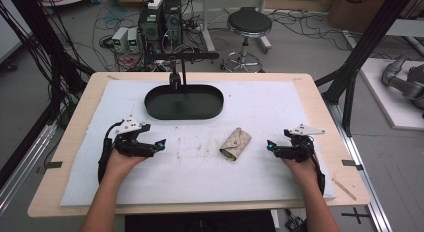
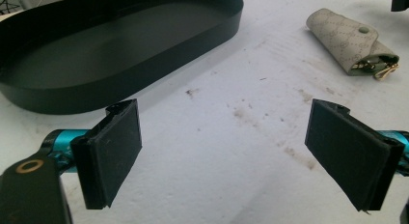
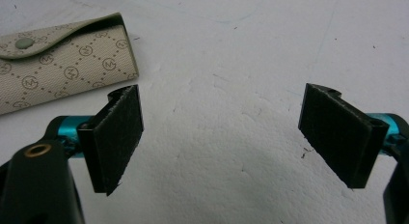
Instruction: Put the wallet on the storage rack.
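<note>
Key pouch (image 1: 235,144) on worktop (image 1: 300,104): light, soft, likely compressible; best pinched across snap flap. My left tool (image 1: 161,145), right tool (image 1: 270,145) both agape, empty.

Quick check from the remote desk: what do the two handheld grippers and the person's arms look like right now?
Both are black handheld units. The left gripper and right gripper each carry a grey three-cornered plate on top and a black cable trailing back along the forearm. Each has two flat rectangular black pads on teal mounts, with a brass-ringed hole in the black body. The forearms are bare; no sleeves or gloves are visible.
</note>
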### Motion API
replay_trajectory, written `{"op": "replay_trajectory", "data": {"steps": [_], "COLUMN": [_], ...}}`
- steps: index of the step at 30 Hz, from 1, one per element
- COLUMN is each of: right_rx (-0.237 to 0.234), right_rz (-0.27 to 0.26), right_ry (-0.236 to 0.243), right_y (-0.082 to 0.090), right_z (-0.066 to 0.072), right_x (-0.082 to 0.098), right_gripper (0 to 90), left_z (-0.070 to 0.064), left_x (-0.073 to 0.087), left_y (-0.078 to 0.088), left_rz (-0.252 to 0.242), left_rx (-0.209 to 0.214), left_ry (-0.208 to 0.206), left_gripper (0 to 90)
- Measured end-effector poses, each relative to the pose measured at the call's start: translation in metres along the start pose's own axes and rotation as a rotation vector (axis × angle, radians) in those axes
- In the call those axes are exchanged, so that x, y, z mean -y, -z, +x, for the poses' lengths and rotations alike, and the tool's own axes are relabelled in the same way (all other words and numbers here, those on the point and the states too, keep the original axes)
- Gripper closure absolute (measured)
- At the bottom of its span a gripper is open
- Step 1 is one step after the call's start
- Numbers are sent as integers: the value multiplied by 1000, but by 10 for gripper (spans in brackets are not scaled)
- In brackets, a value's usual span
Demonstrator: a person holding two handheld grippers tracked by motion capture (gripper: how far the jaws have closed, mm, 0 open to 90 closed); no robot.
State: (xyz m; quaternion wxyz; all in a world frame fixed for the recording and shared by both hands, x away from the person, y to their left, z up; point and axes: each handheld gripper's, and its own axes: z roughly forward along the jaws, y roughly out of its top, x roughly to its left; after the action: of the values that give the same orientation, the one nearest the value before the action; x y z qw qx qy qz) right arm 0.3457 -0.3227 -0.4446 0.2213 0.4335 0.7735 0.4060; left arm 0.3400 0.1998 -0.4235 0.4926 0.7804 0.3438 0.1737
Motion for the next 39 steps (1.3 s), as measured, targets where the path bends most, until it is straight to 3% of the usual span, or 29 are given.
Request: {"op": "replay_trajectory", "data": {"steps": [8,12,21,31,39], "right_rx": [0,4,11,20,15], "right_rz": [-2,-8,-13,-20,-21], "right_ry": [-9,-13,-20,-29,-33], "right_y": [6,11,21,25,24], "right_z": [-2,-2,-2,-5,-6], "right_x": [5,8,15,17,17], "right_gripper": [162,163,163,163,162], "left_z": [-22,-28,-55,-91,-110], "left_x": [-12,-17,-33,-49,-58], "left_y": [-21,-33,-61,-104,-134], "left_rz": [28,27,43,108,144], "left_rx": [46,65,111,157,189], "left_ry": [-33,-12,-39,-98,-100], "left_gripper": [128,128,128,128,128]}}
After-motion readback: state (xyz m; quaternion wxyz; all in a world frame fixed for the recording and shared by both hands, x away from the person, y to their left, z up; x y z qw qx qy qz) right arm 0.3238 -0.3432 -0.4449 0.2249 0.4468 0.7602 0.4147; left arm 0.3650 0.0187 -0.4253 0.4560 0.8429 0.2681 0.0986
